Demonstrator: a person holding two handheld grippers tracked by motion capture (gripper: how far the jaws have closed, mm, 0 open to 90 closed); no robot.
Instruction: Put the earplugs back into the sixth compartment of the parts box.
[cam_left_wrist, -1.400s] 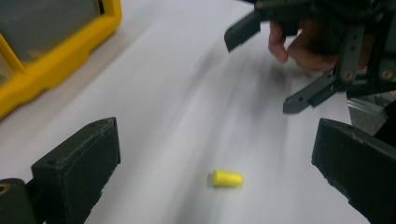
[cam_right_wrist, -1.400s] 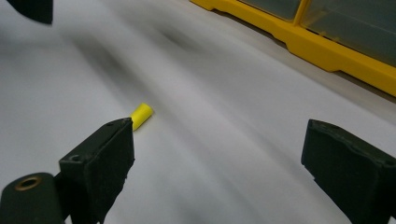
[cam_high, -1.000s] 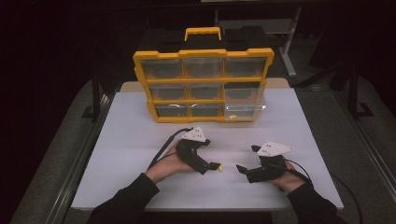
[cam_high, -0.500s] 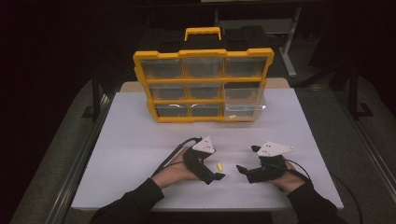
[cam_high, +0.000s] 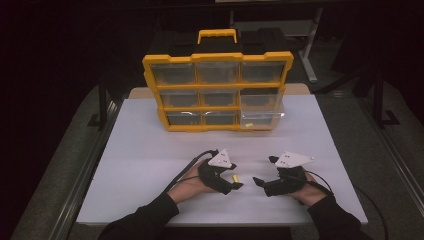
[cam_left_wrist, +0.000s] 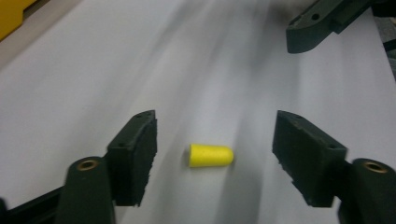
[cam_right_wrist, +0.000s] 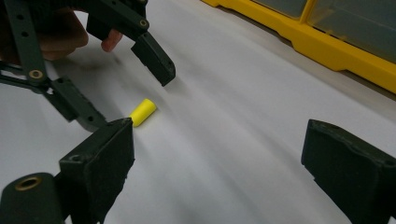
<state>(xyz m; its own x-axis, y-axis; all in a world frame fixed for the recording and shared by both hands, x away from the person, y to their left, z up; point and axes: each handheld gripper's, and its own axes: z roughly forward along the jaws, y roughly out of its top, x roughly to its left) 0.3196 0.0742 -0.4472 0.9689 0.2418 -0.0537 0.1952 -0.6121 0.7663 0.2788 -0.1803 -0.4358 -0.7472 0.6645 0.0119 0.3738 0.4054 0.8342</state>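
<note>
The left gripper (cam_left_wrist: 215, 154) is open around the yellow plug (cam_left_wrist: 211, 155), which lies on the table (cam_high: 150, 150). The step is grasping; next the jaws must close on it. The right gripper (cam_right_wrist: 219, 163) waits open nearby.

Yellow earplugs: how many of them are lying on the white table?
1. The yellow earplug lies on the white table, between the open jaws of the left gripper. The drawer organizer may hide others inside.

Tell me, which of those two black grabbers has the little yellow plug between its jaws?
The left gripper: the yellow plug lies untouched between its open jaws. The right gripper sits apart.
</note>
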